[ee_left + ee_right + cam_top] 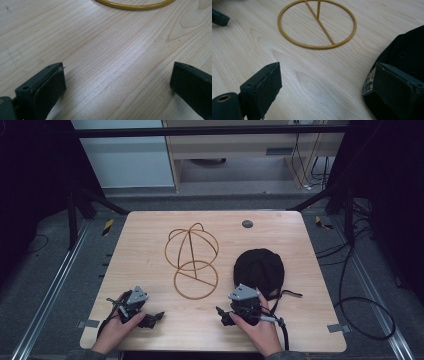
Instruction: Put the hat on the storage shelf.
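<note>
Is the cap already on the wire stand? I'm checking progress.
No, the cap lies flat on the table to the right of the wire stand, which is bare.

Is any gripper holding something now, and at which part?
Nothing is held. The left gripper and right gripper are both open over the table; the black cap lies beside the right one.

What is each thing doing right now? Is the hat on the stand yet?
black cap: lying on the table beside the stand, not on it.
wire hat stand: upright, bare.
left gripper: open, holding nothing, over bare wood.
right gripper: open, one jaw at the cap's edge, not closed on it.
table: flat, carrying everything.
</note>
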A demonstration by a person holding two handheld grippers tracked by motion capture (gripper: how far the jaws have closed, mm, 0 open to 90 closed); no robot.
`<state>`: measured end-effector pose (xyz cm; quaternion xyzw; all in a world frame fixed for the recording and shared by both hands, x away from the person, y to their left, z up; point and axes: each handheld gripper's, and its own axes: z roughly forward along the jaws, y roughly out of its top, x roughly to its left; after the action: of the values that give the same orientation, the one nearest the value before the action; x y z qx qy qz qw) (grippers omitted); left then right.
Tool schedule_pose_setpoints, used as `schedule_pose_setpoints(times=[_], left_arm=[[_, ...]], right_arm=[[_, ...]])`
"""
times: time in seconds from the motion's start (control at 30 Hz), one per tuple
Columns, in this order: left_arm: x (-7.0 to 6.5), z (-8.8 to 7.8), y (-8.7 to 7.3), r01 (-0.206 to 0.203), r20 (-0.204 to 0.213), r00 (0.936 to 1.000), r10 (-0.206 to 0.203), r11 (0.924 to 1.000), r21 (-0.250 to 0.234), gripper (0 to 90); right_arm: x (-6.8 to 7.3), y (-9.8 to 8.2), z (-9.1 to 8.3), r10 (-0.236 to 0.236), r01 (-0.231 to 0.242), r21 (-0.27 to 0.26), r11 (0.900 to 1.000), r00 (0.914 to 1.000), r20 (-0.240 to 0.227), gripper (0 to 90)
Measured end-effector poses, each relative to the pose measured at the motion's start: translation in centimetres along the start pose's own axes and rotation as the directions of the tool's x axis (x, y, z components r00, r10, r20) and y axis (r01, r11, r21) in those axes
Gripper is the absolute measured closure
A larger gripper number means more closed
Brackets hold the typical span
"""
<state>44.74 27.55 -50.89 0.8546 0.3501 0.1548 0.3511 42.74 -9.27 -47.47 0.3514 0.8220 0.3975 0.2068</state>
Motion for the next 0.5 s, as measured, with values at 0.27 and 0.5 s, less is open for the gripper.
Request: schedule_pose_setpoints(times=[0.27, 0.5], left_arm=[[0.0, 0.0, 0.0, 0.000, -0.001, 1.0000, 0.000, 1.0000, 0.000, 0.0], [0.0, 0.0, 0.0, 0.000, -0.001, 1.0000, 0.000, 1.0000, 0.000, 0.0]], right_arm=[[-0.5, 1.1, -1.0, -0.033, 0.032, 0.022, 0.999, 0.9986, 0.040, 9.0], [-2.3, 3.0, -2.6, -0.085, 0.079, 0.083, 0.993, 0.9935, 0.076, 8.7]])
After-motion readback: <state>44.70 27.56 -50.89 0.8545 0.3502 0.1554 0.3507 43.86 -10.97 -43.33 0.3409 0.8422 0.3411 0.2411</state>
